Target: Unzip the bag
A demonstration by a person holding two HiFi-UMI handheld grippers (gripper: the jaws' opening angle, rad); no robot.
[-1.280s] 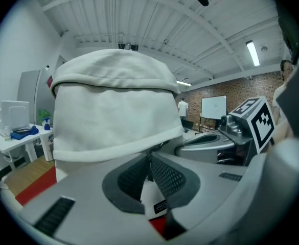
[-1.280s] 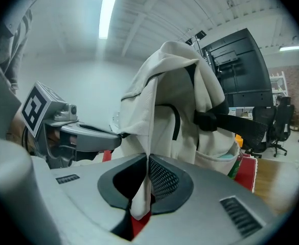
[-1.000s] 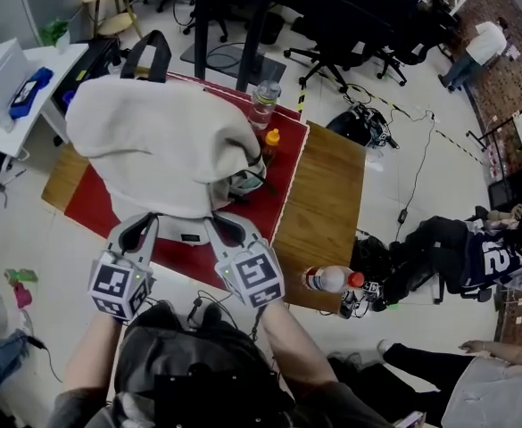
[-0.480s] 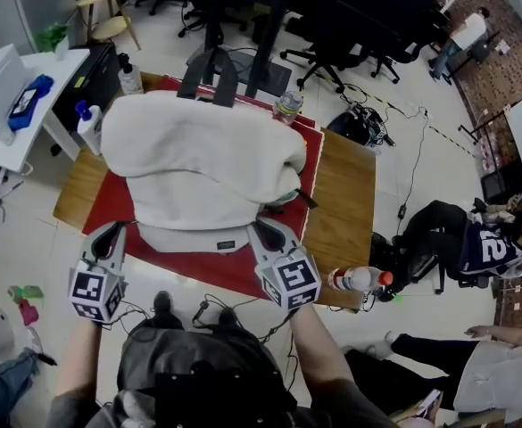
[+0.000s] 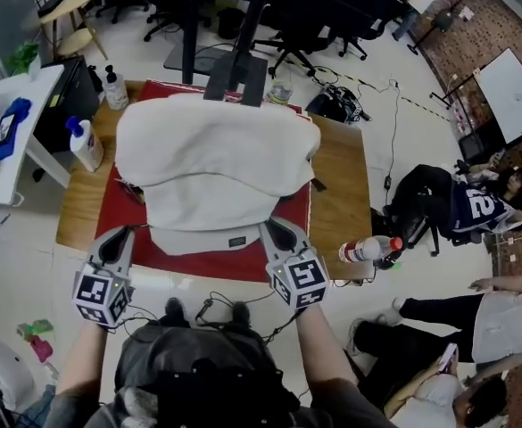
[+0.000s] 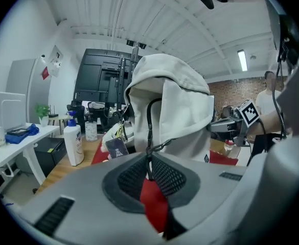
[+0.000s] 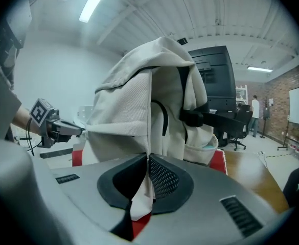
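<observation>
A white fabric bag [image 5: 211,163] stands on a red mat [image 5: 207,262] on the wooden table [image 5: 341,185]. My left gripper [image 5: 123,236] is at the bag's near left corner. In the left gripper view the left gripper [image 6: 149,161] is shut on a thin black zipper cord [image 6: 149,131] that runs up the bag [image 6: 182,111]. My right gripper [image 5: 274,231] is at the near right corner. In the right gripper view the right gripper [image 7: 148,162] pinches a fold of the bag's white fabric [image 7: 134,106]. Black straps hang on the bag's far side.
Two pump bottles [image 5: 84,144] [image 5: 113,87] stand on the table's left side. A water bottle [image 5: 368,249] lies at its near right corner, another bottle [image 5: 281,92] behind the bag. A person [image 5: 457,208] sits on the floor at right. A white side table [image 5: 2,141] is at left.
The two grippers have drawn apart along the bag's near edge, the left one going left. The bag now sits broader and more square to me.
</observation>
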